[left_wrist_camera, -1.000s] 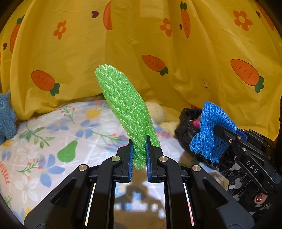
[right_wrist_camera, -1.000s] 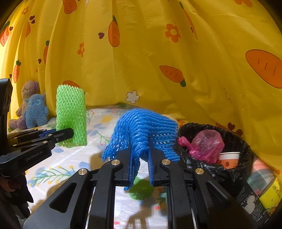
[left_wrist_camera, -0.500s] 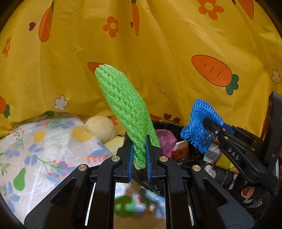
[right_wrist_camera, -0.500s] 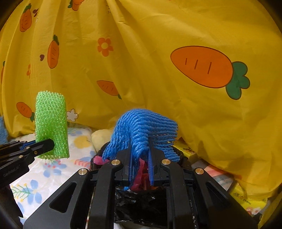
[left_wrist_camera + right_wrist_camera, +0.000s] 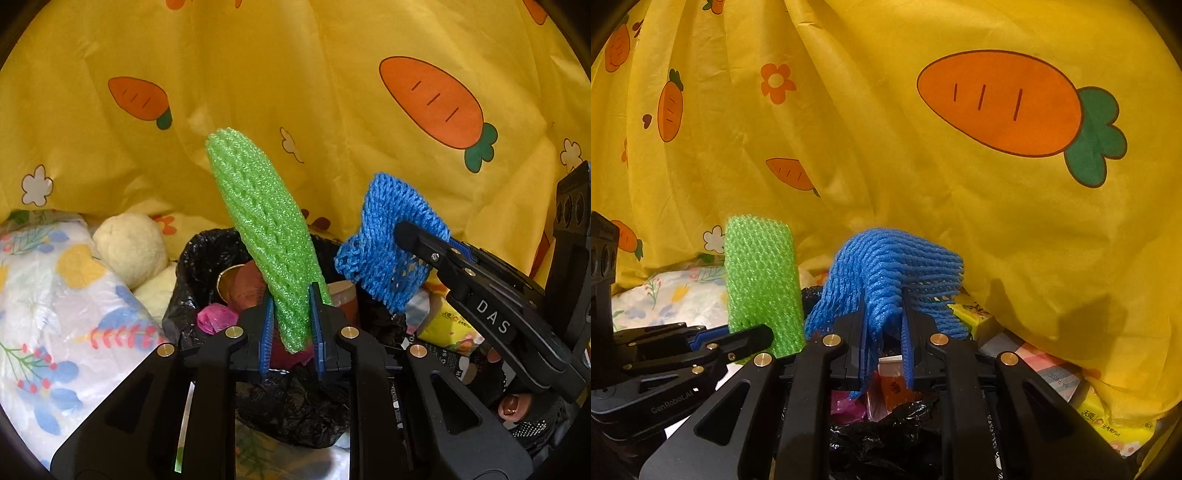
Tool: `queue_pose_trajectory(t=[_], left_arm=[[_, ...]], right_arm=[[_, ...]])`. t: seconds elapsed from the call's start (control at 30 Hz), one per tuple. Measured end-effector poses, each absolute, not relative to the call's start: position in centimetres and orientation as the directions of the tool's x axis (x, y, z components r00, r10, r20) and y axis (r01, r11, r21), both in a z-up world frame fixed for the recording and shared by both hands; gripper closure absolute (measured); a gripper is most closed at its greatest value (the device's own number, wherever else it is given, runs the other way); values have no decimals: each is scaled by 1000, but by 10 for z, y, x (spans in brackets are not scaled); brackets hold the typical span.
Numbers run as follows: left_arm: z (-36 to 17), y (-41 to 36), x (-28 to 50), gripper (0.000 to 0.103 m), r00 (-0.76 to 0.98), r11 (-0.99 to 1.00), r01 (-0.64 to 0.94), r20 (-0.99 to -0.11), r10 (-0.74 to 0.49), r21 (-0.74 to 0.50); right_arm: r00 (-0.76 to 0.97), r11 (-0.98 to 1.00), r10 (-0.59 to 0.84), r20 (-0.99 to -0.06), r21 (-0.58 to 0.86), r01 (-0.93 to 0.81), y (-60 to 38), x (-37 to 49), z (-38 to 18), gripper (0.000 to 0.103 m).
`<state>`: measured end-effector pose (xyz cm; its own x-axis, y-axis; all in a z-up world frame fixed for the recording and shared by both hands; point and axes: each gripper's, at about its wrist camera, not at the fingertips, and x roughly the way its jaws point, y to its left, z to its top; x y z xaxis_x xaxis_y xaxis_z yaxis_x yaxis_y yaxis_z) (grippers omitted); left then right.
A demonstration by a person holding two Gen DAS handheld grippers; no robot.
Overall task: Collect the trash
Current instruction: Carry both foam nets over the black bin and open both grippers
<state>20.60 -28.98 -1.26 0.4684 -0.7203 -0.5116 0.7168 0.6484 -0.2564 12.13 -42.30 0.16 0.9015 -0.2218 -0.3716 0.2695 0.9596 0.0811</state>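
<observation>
Green net: a green foam net sleeve [image 5: 266, 236] stands up from between the jaws of the left gripper [image 5: 291, 332], leaning a little to the left at its top; its lower end sits between the two blue pads.
Left jaws: pinching the lower end of the green net, one pad on each side of it.
Blue net: a blue foam net sleeve [image 5: 890, 273] is draped over the tips of the right gripper [image 5: 884, 347], with loose mesh hanging down on both sides of the jaws.
Right jaws: closed on a fold of the blue net, pads pressed into the mesh.
Bin: a bin lined with a black bag [image 5: 207, 258] lies just ahead of and below both pairs of jaws; both nets hang above its opening.
In the bin: a paper cup [image 5: 345, 299] just right of the left jaws, a crumpled pink bag [image 5: 216, 317] just left of them.
Left of the left jaws: a cream plush ball [image 5: 129, 247] beside the bin, resting on a flowered cloth [image 5: 55, 314].
Right of the right jaws: a yellow packet [image 5: 1108, 417] low down, near the bin.
Behind everything: a yellow curtain with carrots [image 5: 997, 184].
</observation>
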Motion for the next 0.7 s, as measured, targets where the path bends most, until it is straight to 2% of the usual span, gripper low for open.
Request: queue_pose_trajectory(t=[0.1, 0.13, 0.17, 0.23, 0.27, 0.4, 0.5, 0.53, 0.67, 0.7], left_arm=[[-19, -285, 208, 46, 474, 654, 709, -508, -719, -265], [-20, -282, 208, 39, 475, 655, 706, -505, -720, -269], [-21, -279, 208, 35, 487, 665, 697, -505, -713, -267], [-23, -271, 208, 24, 511, 685, 680, -502, -698, -262], [-24, -266, 208, 22, 525, 700, 666, -504, -686, -258], [-25, -245, 206, 14, 588, 756, 612, -506, -631, -231], [-24, -230, 199, 7, 634, 791, 573, -494, -595, -216], [-23, -225, 196, 6, 645, 797, 564, -487, -588, -215], [-18, -206, 183, 6, 701, 835, 515, -467, -539, -192], [-17, -201, 178, 6, 716, 844, 502, -456, -528, -187]], right_arm=[[898, 961, -215, -384, 78, 264, -424, 126, -1, 83], [897, 963, -210, -389, 79, 259, -425, 127, -2, 80], [896, 963, -204, -395, 83, 256, -426, 128, -3, 78], [893, 964, -191, -408, 93, 249, -428, 129, -5, 69], [891, 964, -185, -414, 98, 245, -429, 129, -6, 64], [876, 967, -162, -454, 103, 232, -430, 132, -10, 55], [871, 967, -174, -459, 91, 240, -428, 129, -11, 35], [872, 966, -176, -456, 90, 242, -427, 127, -11, 33], [876, 963, -177, -449, 106, 249, -427, 118, -10, 20], [878, 961, -182, -444, 108, 254, -426, 116, -9, 20]])
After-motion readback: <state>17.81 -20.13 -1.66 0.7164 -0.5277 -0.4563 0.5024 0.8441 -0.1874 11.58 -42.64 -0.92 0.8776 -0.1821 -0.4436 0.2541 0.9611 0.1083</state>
